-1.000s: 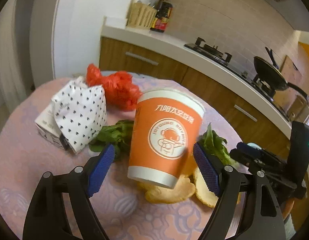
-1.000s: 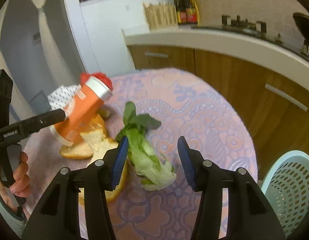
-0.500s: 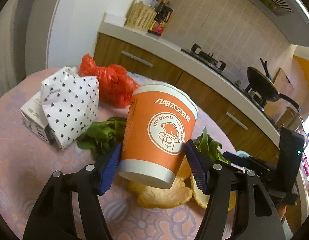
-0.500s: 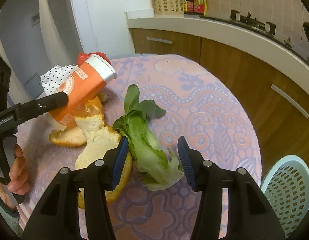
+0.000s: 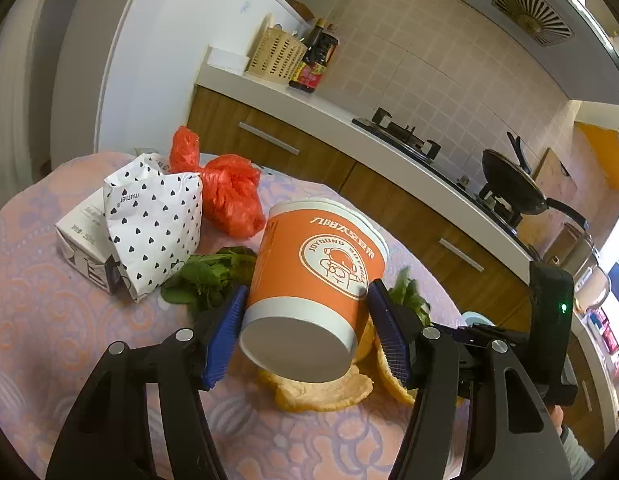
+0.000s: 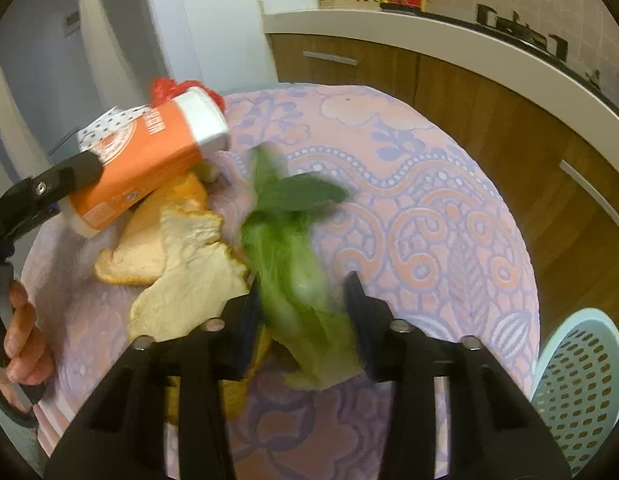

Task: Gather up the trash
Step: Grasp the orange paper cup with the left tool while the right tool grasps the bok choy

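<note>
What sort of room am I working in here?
Most likely a home kitchen: a gas stove with a pan on the counter, sauce bottles, and wooden cabinets beside the table.

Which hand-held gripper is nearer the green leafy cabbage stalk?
Right. The right hand-held gripper straddles the green leafy cabbage stalk; the left hand-held gripper is off to its side, clamped on the orange paper cup.

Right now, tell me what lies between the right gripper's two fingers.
The stalk end of the leafy green vegetable lies between the right gripper fingers, with a gap either side; the right wrist view shows it.
</note>
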Demonstrator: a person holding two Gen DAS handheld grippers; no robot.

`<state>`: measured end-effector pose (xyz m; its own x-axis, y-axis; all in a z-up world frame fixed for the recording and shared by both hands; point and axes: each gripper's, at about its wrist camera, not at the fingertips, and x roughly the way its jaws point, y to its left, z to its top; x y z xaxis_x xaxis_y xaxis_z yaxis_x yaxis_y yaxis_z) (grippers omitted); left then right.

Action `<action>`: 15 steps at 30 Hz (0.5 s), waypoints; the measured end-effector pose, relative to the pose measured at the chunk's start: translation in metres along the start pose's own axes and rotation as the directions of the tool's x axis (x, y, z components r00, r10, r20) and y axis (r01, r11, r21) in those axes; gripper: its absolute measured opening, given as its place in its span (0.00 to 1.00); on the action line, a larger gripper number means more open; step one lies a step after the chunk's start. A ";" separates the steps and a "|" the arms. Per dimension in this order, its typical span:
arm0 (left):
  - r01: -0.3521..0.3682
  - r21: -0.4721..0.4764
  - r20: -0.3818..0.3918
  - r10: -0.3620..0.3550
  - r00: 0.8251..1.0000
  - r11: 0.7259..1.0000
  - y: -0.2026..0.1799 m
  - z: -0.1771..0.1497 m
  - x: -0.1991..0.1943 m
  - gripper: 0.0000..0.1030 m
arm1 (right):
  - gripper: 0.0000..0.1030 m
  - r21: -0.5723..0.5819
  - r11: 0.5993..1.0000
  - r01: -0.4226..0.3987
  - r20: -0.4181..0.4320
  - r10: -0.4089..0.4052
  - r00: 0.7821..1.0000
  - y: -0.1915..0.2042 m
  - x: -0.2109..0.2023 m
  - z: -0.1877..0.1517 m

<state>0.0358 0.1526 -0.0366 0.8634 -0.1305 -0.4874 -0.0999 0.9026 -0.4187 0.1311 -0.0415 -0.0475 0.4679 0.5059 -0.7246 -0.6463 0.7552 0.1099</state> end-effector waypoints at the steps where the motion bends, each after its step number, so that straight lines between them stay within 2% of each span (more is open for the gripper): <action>1: 0.001 -0.003 0.004 -0.001 1.000 1.000 0.000 0.000 -0.001 0.58 | 0.32 -0.002 1.000 0.006 0.012 -0.006 1.000 0.001 -0.003 -0.001; 5: 0.009 -0.014 0.025 -0.008 1.000 1.000 0.002 0.002 -0.008 0.58 | 0.30 0.060 0.998 -0.015 0.092 0.009 0.996 -0.009 -0.022 -0.004; 8: 0.025 -0.013 0.039 -0.024 0.999 1.000 -0.002 0.005 -0.021 0.58 | 0.30 0.117 0.992 -0.044 0.119 0.030 0.992 -0.021 -0.032 -0.008; 15: 0.065 0.050 0.101 -0.070 0.992 0.997 -0.032 0.017 -0.069 0.58 | 0.30 0.153 0.983 -0.103 0.195 0.072 0.978 -0.024 -0.068 -0.029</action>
<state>-0.0124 0.1391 0.0234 0.9136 -0.1510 -0.3775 -0.0191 0.9115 -0.4109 0.0974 -0.1062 -0.0204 0.5287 0.6304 -0.5684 -0.5913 0.7539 0.2863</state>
